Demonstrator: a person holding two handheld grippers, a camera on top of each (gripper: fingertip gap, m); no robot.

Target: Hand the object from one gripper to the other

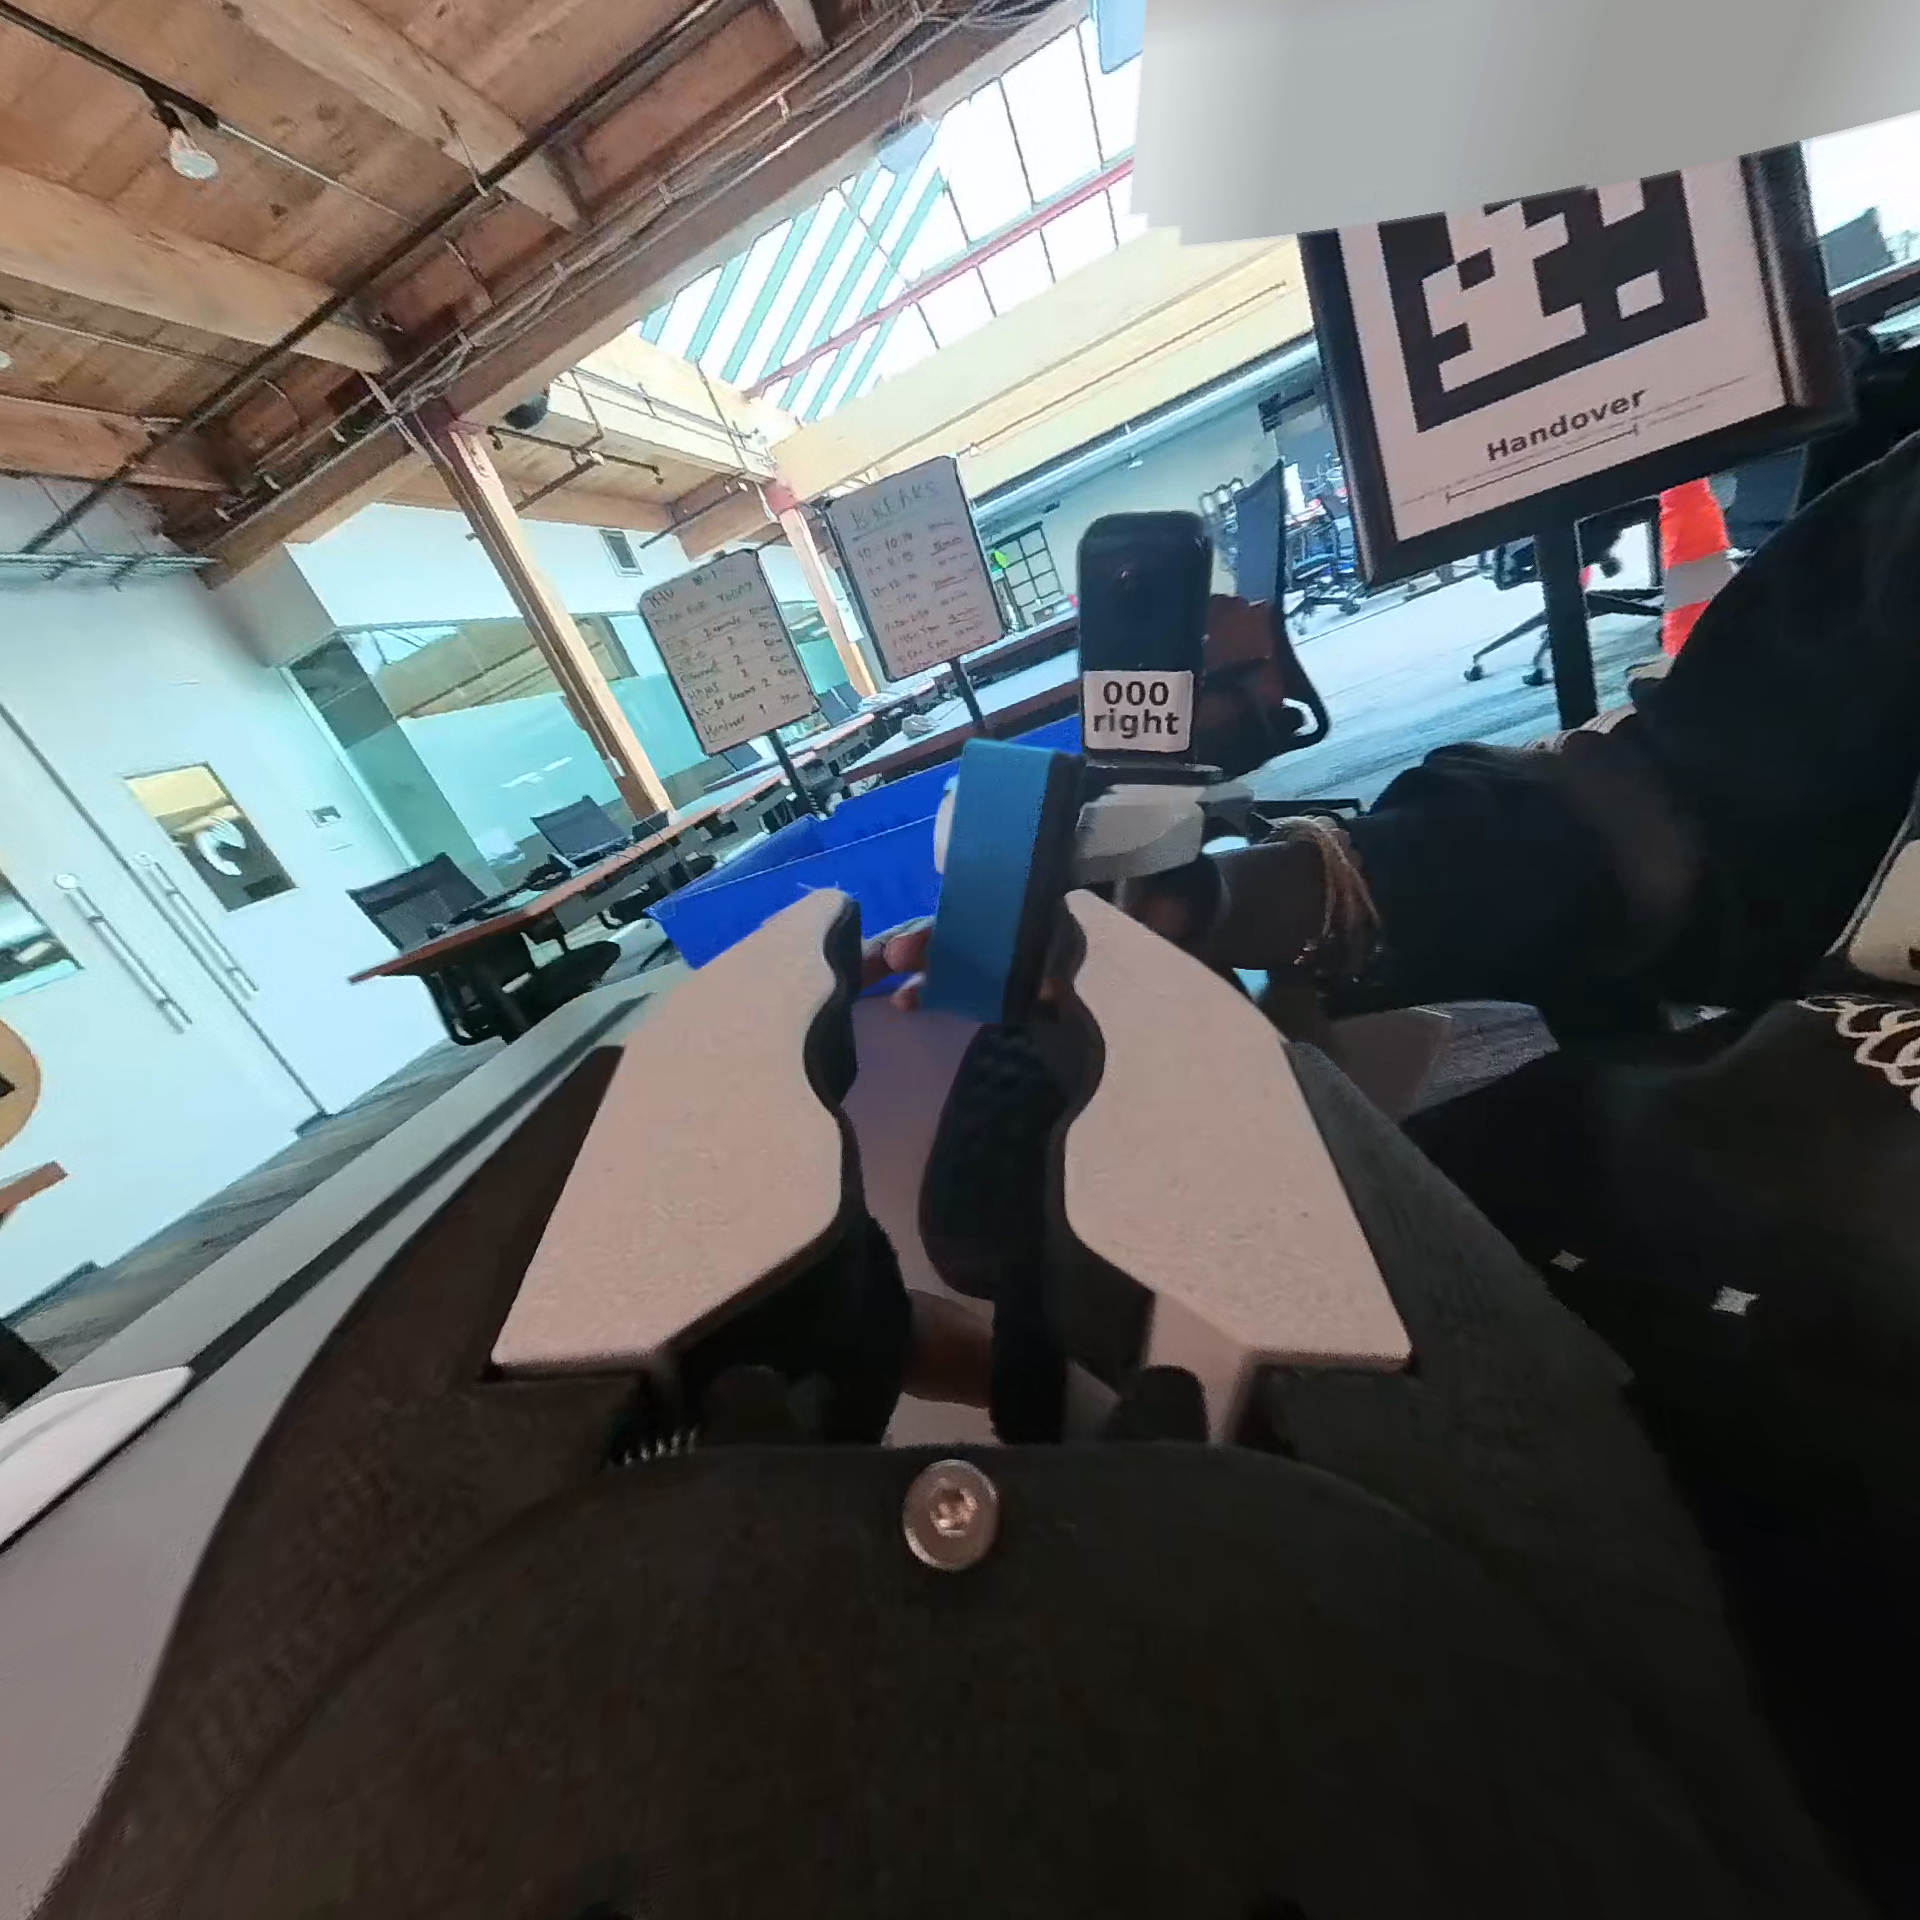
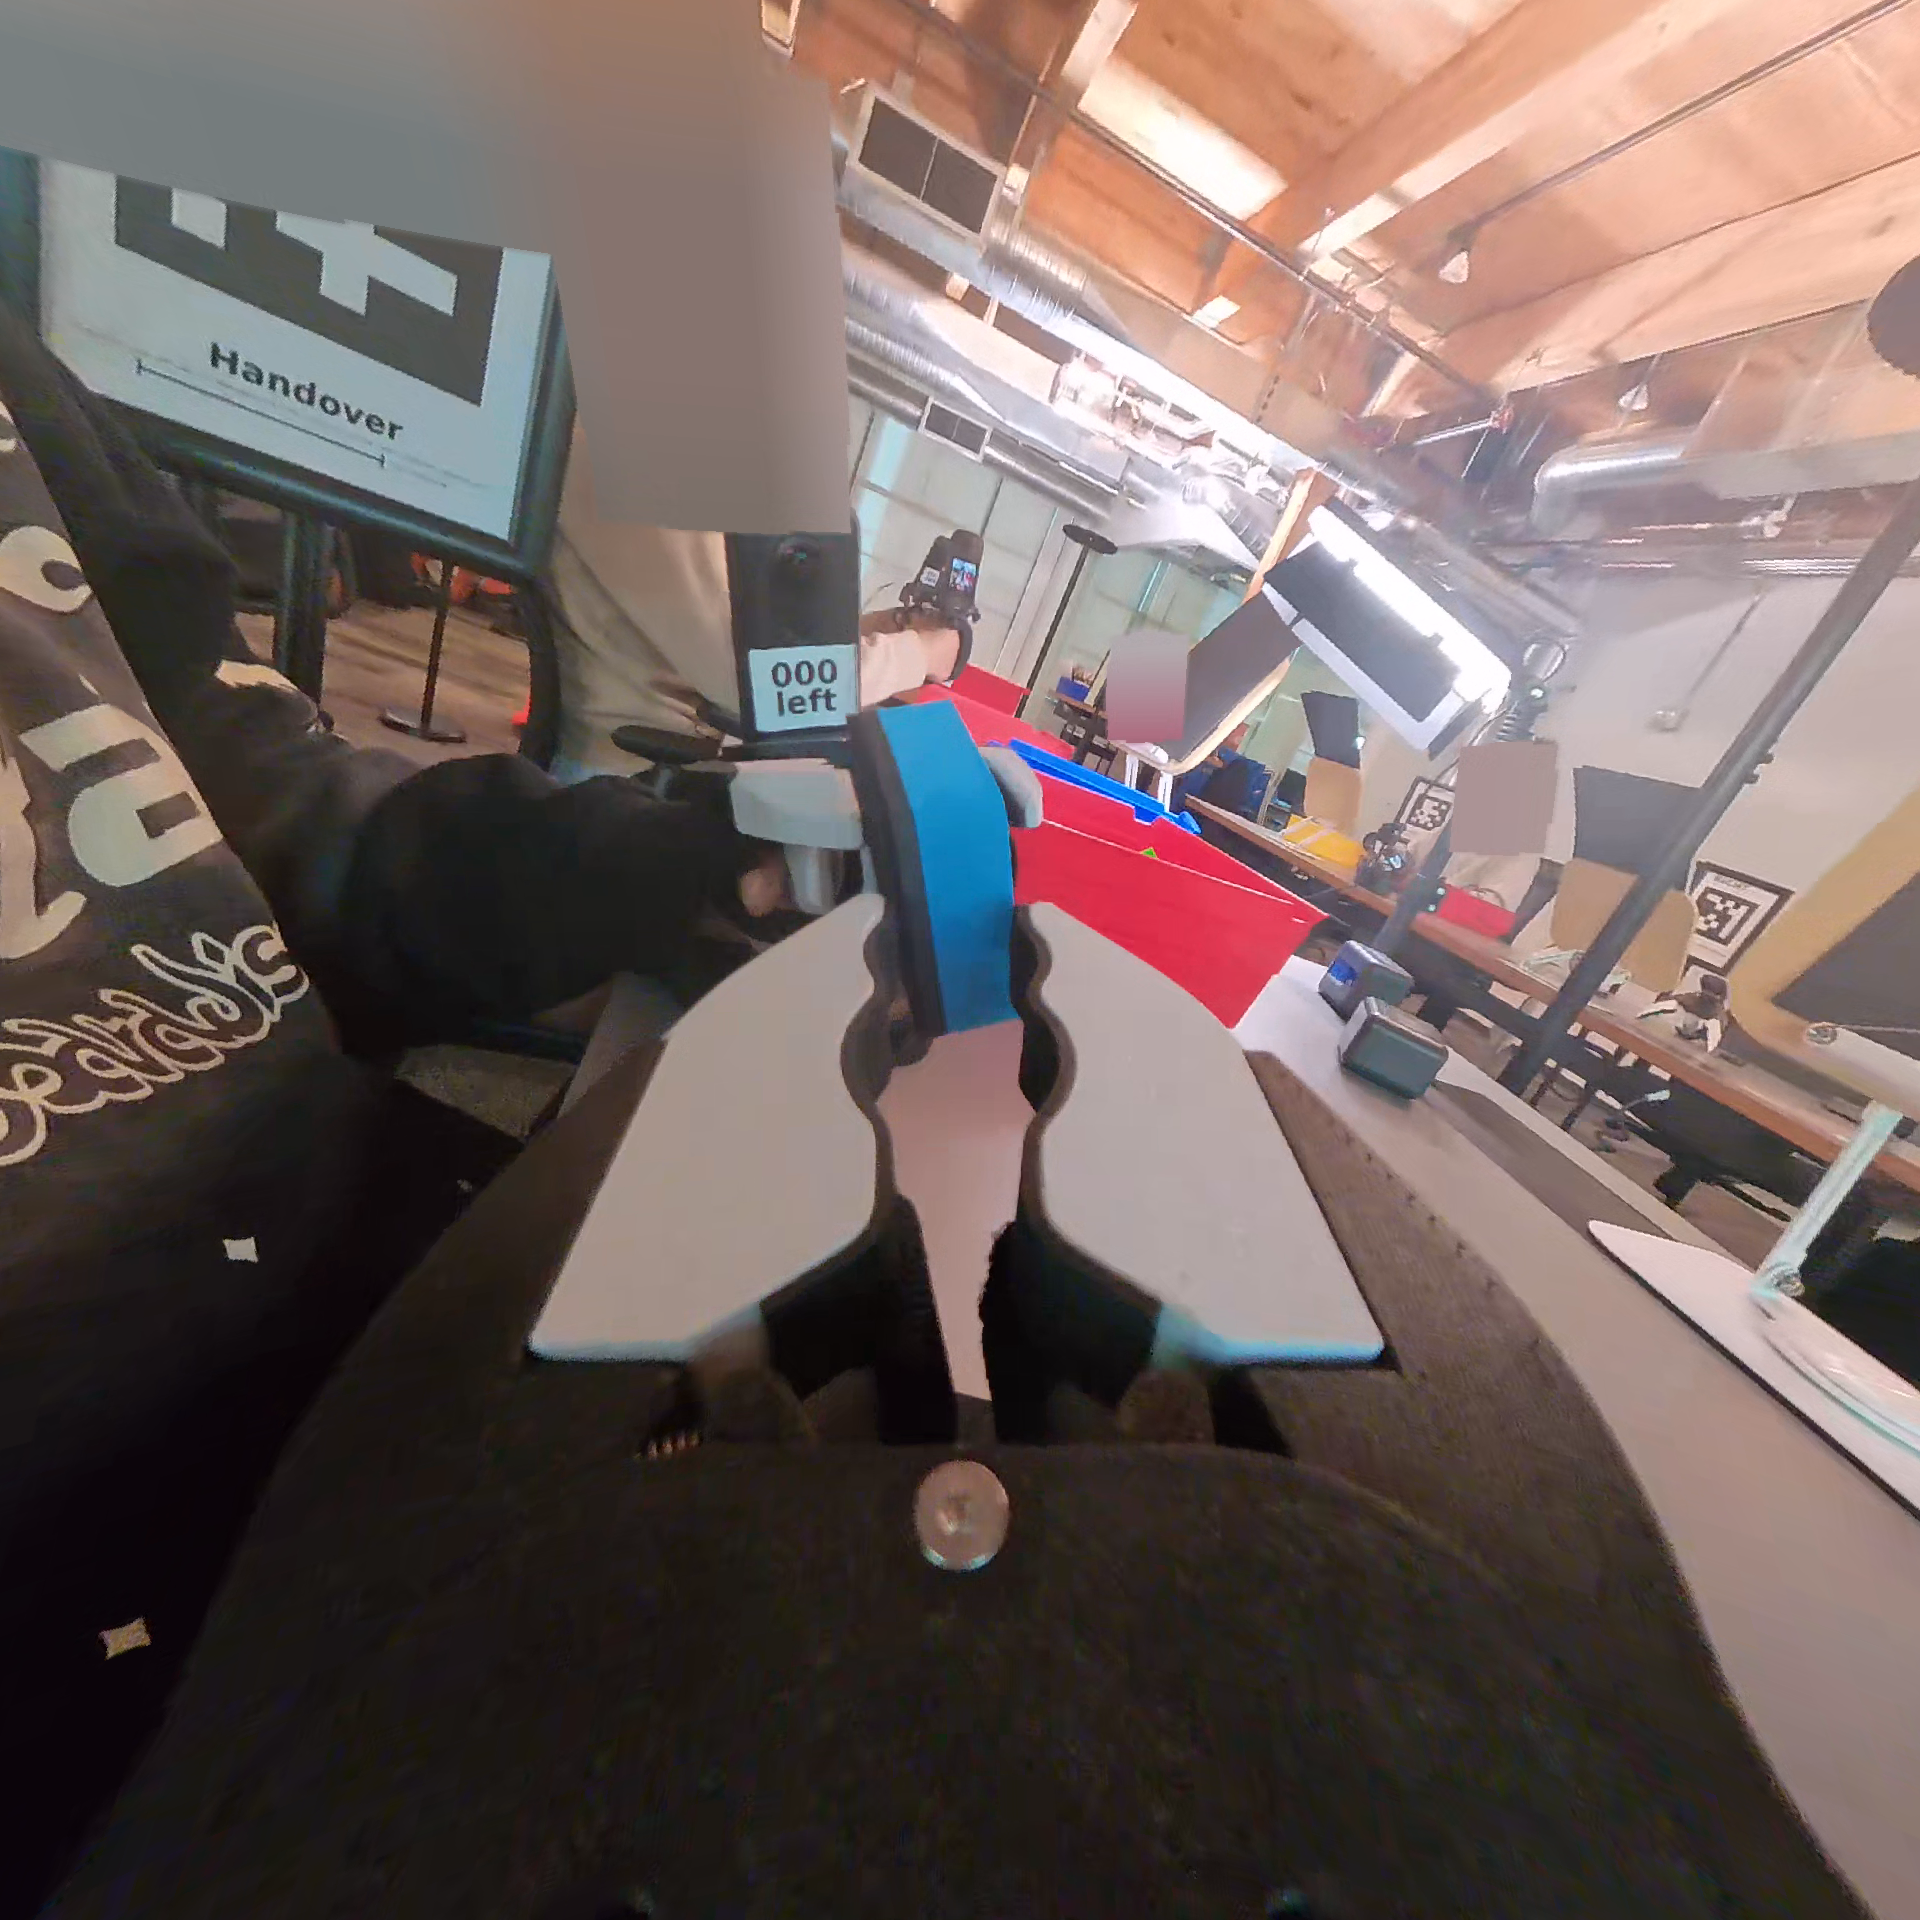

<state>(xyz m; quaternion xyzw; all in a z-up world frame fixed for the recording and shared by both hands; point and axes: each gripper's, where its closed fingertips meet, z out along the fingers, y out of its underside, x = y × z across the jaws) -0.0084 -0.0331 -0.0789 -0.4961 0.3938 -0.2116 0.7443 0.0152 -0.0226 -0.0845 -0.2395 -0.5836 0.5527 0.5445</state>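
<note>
A flat blue block with a black backing (image 1: 987, 883) stands upright between both grippers above the grey table (image 1: 312, 1351). In the left wrist view my left gripper (image 1: 966, 935) has its jaws around the block's near end. The block rests by the right finger (image 1: 1164, 1091), with a gap to the left finger (image 1: 727, 1091). My right gripper (image 1: 1039, 831) faces it from behind. In the right wrist view my right gripper (image 2: 951, 956) is shut on the block (image 2: 956, 883), both pads touching it. My left gripper (image 2: 914, 810) flanks the block's far end.
A blue bin (image 1: 810, 883) sits behind the block in the left wrist view, a red bin (image 2: 1143, 904) in the right wrist view. A person in black clothing (image 2: 208, 935) is close. A marker sign on a stand (image 1: 1558, 343), two small grey boxes (image 2: 1392, 1049) and a lamp base (image 2: 1818, 1299) are nearby. Only a small space, under 4 cm, lies between the two pairs of fingers.
</note>
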